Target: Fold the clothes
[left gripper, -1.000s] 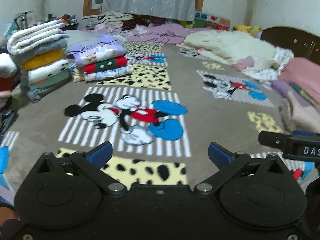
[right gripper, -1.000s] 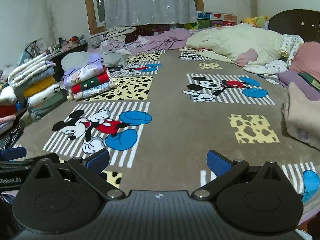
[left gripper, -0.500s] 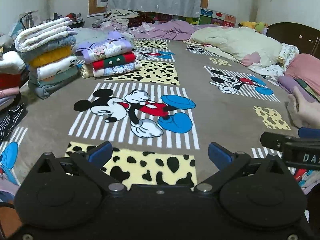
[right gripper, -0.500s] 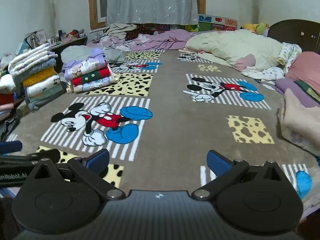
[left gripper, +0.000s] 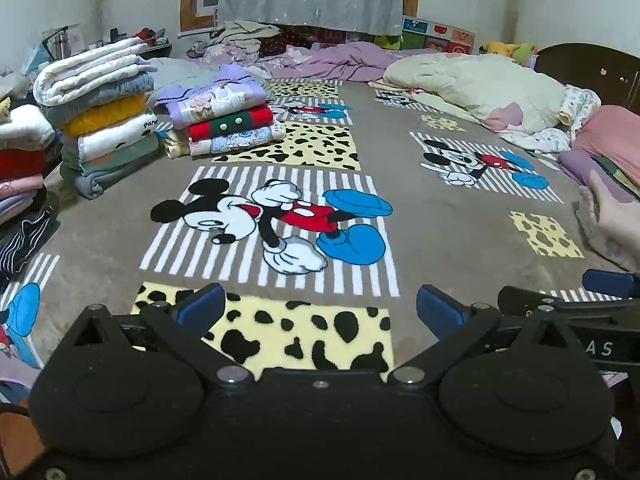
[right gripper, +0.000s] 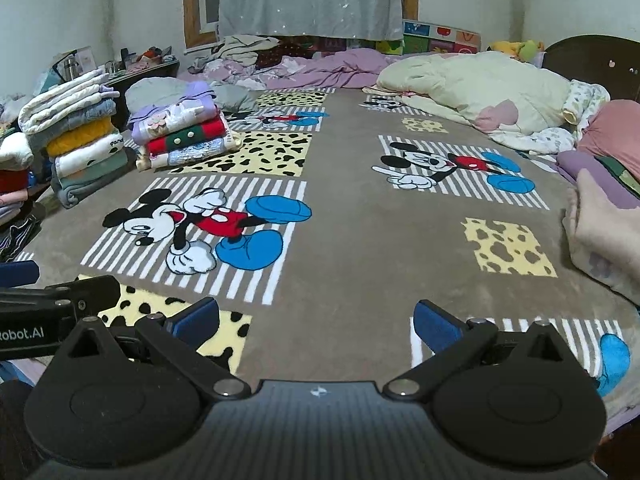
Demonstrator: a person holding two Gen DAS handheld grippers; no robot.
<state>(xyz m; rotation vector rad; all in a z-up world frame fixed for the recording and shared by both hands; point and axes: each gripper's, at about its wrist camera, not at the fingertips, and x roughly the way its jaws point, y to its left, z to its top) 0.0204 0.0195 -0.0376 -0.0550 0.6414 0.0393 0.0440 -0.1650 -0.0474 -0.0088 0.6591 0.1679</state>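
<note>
While both grippers are held low over the cartoon-mouse blanket (left gripper: 420,208), nothing is gripped. Left gripper (left gripper: 320,312): blue fingers spread wide, empty, above a yellow spotted patch. Right gripper (right gripper: 316,322): likewise spread wide and empty, over bare brown pile. Folded clothes are seen well apart from both, at far left: a tall stack (left gripper: 100,120) and, just beside it, a shorter stack (left gripper: 224,120) topped in lilac. An unfolded beige garment (right gripper: 604,240) lies crumpled at the right edge, nearer the right gripper. A pale quilt (right gripper: 472,80) is heaped at the far right.
</note>
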